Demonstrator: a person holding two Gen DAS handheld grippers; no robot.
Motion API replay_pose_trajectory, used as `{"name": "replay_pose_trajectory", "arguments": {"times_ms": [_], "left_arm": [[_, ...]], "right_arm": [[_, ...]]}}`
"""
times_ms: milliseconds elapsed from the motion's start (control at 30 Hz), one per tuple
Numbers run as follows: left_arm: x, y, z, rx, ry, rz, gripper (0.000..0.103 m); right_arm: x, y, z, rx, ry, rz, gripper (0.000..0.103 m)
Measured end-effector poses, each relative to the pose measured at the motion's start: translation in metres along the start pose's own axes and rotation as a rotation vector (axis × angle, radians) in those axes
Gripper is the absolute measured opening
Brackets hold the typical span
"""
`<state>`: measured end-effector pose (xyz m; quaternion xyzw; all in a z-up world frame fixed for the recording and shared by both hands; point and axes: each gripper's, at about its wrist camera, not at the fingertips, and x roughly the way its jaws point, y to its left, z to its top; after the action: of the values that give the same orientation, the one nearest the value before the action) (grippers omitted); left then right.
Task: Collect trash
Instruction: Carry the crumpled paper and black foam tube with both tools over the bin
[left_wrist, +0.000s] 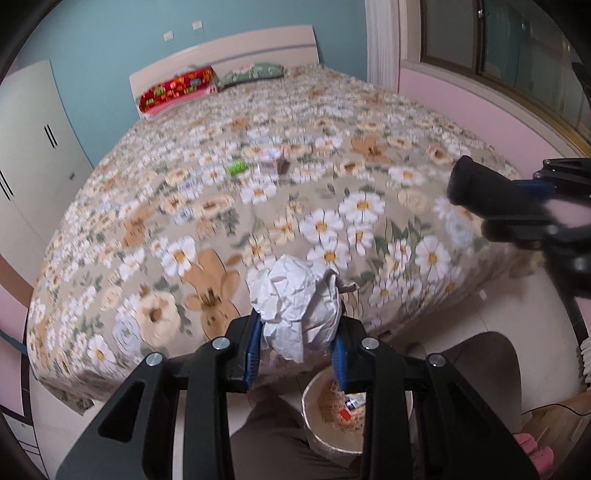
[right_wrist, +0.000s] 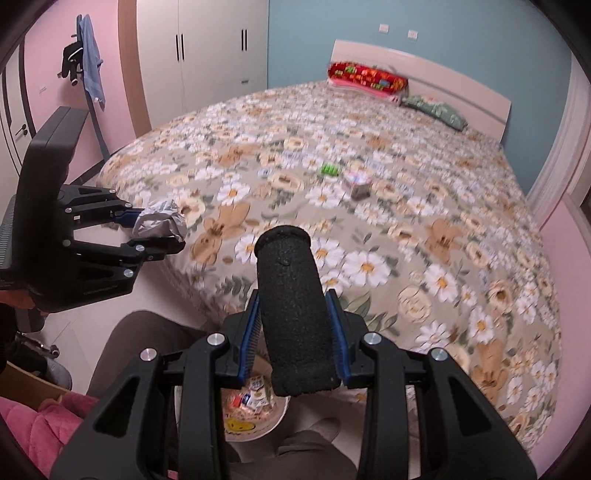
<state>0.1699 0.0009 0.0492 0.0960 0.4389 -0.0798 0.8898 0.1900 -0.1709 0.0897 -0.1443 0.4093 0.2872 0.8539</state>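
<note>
Left gripper (left_wrist: 297, 345): my left tongs were clamped on a crumpled ball of white paper (left_wrist: 295, 306), the blue pads pressing it from both sides, the ball bulging up past the fingertips.
Left pose: I held it out level beyond the foot edge of the bed (left_wrist: 229, 192), fingers aimed toward the headboard; in the right wrist view this gripper (right_wrist: 155, 230) sat at 9 o'clock, turned on its side so one finger lay above the other with the paper (right_wrist: 159, 221) between them.
Right gripper (right_wrist: 295, 328): my right tongs were clamped on a black foam cylinder (right_wrist: 295, 310), which stood tilted up and away, its rounded end toward 12 o'clock.
Right pose: from the left wrist view it (left_wrist: 491, 218) reached in from 3 o'clock with the foam cylinder (left_wrist: 476, 184) pointing toward the bed's middle, well apart from the paper ball.
Trash bin (left_wrist: 328, 428): a round, light-rimmed bin stood on the floor at 6 o'clock beneath my left fingers, small wrappers lying inside; the right wrist view showed the same bin (right_wrist: 258, 424) under the foam cylinder.
Still on the bed: a small green item (right_wrist: 328, 170) and just beside it a small carton (right_wrist: 357, 183), near the middle of the floral bedspread, at 12 o'clock from both grippers.
My legs (left_wrist: 280, 446): in brown trousers, just beside the bin.
</note>
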Motion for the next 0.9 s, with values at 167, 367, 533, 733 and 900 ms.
{"name": "replay_pose_trajectory", "arguments": {"times_ms": [167, 367, 533, 733, 900], "left_arm": [[0.027, -0.004, -0.019, -0.013, 0.058, -0.016, 0.034], [0.053, -0.006, -0.041, -0.025, 0.116, -0.022, 0.034], [0.074, -0.009, -0.061, -0.035, 0.160, -0.043, 0.033], [0.107, -0.018, -0.087, -0.046, 0.241, -0.091, 0.033], [0.135, -0.027, -0.110, -0.043, 0.305, -0.127, 0.033]], "right_arm": [[0.029, 0.006, -0.021, 0.004, 0.047, 0.030, 0.036], [0.060, 0.014, -0.048, 0.017, 0.086, 0.066, 0.036], [0.090, 0.020, -0.074, 0.026, 0.141, 0.095, 0.036], [0.126, 0.024, -0.104, 0.063, 0.221, 0.146, 0.036], [0.153, 0.027, -0.128, 0.091, 0.281, 0.169, 0.036]]}}
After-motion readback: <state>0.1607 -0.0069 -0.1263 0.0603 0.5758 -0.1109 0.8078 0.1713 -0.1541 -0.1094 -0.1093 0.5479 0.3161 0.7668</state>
